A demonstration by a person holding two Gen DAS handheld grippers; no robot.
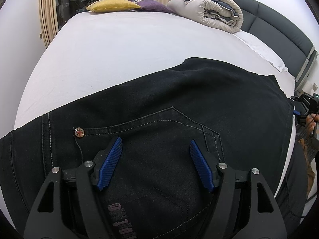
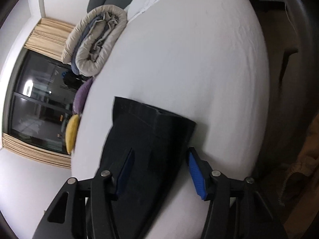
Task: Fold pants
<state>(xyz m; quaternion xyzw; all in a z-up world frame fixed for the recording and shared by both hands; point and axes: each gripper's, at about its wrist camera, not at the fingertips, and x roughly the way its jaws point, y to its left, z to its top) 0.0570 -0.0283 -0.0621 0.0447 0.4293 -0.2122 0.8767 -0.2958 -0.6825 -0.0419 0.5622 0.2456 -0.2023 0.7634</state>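
Right now the dark pants [image 1: 179, 99] lie spread across the near side of the bed [image 1: 119, 45], on its white sheet. Seen from the left wrist, the seat of the pants fills the lower part of the view: a back pocket [image 1: 159, 131] with pale stitching, and a small round metal rivet [image 1: 79, 132] at the pocket's left corner. The left tongs [image 1: 155, 163] hang just over that pocket with their blue pads [image 1: 111, 161] standing well apart, and nothing is pinched between them; whether the tips touch the cloth I cannot tell. At the far right edge of this view a person's hand [image 1: 311, 121] shows beside the bed, by some dark gear.

From the right wrist the picture is tilted and a little blurred. The leg ends of the pants [image 2: 151, 127] lie flat on the sheet [image 2: 199, 59], cuffs pointing away from the camera. The right tongs [image 2: 159, 171] are partly open above that cloth, one blue pad [image 2: 196, 177] over the bare sheet just beside the leg's edge, the other over the dark fabric; they grip nothing.

Farther up the bed, well apart from the pants, sit a rolled beige quilt [image 1: 211, 10], a yellow cushion [image 1: 111, 5] and a purple cushion [image 1: 153, 7] side by side. A dark padded headboard [image 1: 275, 25] runs along the right of the bed, and curtains [image 1: 46, 14] frame a dark window [image 2: 39, 103] beyond
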